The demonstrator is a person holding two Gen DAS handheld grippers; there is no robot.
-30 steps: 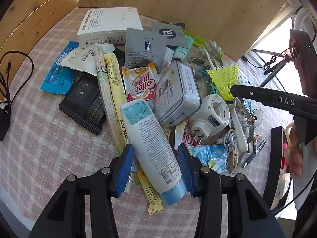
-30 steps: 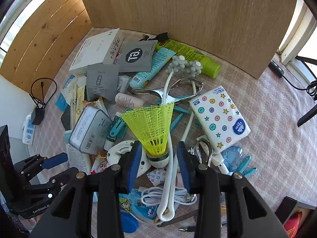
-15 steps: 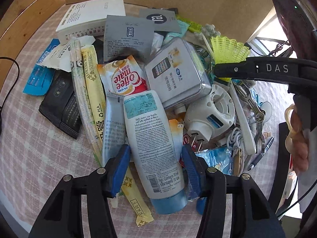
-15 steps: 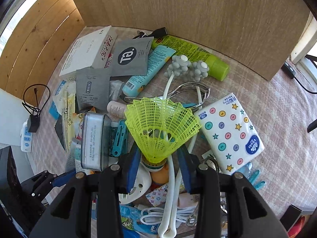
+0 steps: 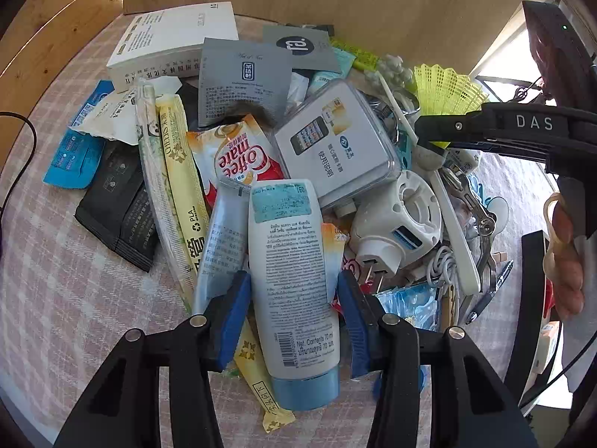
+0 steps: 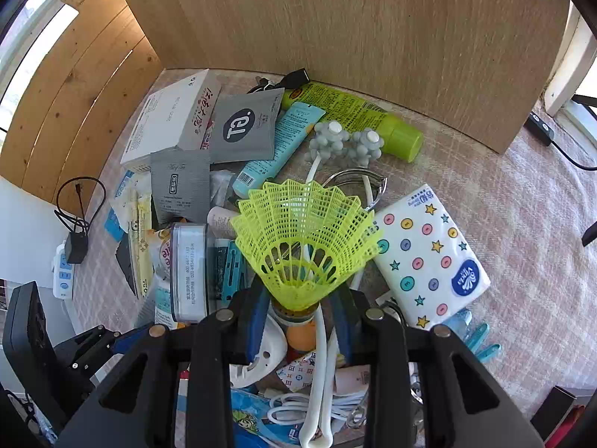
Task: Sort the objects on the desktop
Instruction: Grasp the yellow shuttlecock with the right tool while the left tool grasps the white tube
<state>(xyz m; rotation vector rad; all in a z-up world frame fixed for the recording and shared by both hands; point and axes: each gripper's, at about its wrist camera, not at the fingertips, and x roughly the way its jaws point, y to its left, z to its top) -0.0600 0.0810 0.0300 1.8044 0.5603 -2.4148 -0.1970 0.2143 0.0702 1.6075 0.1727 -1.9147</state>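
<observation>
A white tube with a blue cap [image 5: 291, 231] lies on top of the pile on the checked cloth. My left gripper [image 5: 294, 276] straddles its middle with the jaws closing. The left pad is at the tube's edge, and a sliver of sachet still shows beside the right pad. A yellow-green plastic shuttlecock [image 6: 302, 231] sits with its cork end between the pads of my right gripper [image 6: 298, 298]. Those jaws are closing too, and the pads meet the base of the skirt. In the left wrist view the shuttlecock [image 5: 444, 89] pokes out past a right gripper finger [image 5: 485, 127].
The pile holds a metal tin [image 5: 335, 142], a white plug adapter [image 5: 399, 224], a Coffee-mate sachet [image 5: 238, 156], a white carton [image 5: 175, 44], a tissue pack [image 6: 429, 257] and a green bottle [image 6: 354, 115]. A wooden board [image 6: 335, 18] stands behind it. A person's hand [image 5: 563, 254] holds the right gripper.
My left gripper slid further along the tube, widened, then narrowed again. The shuttlecock now looms larger between the right jaws, which have drawn closer together.
</observation>
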